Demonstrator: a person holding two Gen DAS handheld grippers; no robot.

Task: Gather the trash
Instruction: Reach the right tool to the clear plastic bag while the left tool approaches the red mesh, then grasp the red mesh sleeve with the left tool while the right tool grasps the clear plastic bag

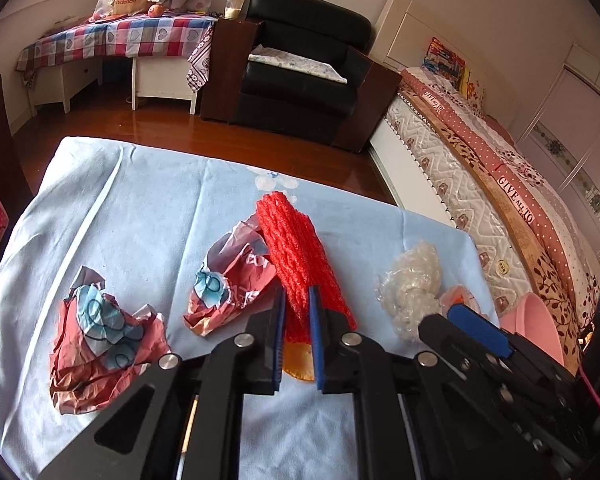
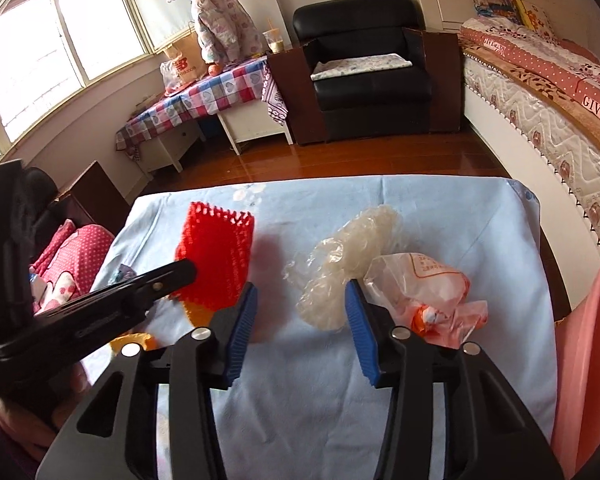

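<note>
The left gripper (image 1: 298,304) is clamping the near end of the red foam net (image 1: 296,256), its blue pads pressing on the mesh from either side; the net is lying on the light-blue tablecloth (image 1: 140,208), its far end pointing away toward the floor; an orange scrap (image 1: 298,362) is showing just under the net's near end, between the fingers. The right gripper (image 2: 301,312) is standing partly open, pads apart, nothing pressed between them; the crumpled clear plastic wrap (image 2: 339,264) is sitting just beyond its tips, touching the right pad's far edge; beside that wrap, to the right, a clear bag with orange print (image 2: 423,292) is lying against it. Two crumpled red-and-blue paper wrappers are resting on the cloth left of the net: one (image 1: 228,280) touching it, the other (image 1: 104,344) well apart, nearer the cloth's left edge. A pink bin (image 2: 587,360) is standing at the table's right side
</note>
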